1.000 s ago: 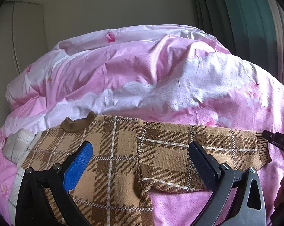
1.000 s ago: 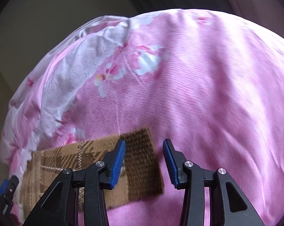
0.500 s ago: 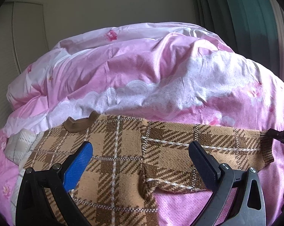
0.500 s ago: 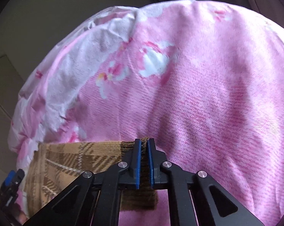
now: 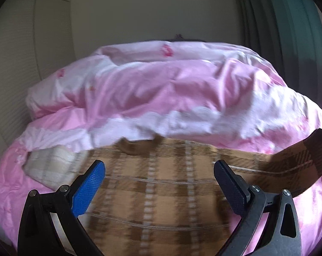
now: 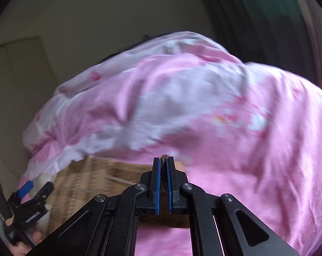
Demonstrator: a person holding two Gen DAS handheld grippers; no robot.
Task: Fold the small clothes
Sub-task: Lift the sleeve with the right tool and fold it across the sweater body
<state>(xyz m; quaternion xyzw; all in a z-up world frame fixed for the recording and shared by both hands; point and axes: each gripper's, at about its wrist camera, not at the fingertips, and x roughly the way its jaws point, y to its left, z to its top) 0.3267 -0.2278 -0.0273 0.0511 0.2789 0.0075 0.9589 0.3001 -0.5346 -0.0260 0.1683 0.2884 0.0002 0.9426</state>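
The brown plaid sweater (image 5: 161, 192) lay across the lower middle of the frame on the pink quilt (image 5: 161, 89). My right gripper (image 6: 163, 183) was clamped on its sleeve cuff (image 5: 318, 149), lifted at right; my left gripper (image 5: 158, 183) hung spread apart above the sweater's body.

Your way forward is blocked by the heaped pink quilt (image 5: 171, 89) rising behind the plaid sweater (image 5: 161, 187); open air above it is free, with wall (image 5: 139, 10) and curtain (image 5: 289, 21) beyond
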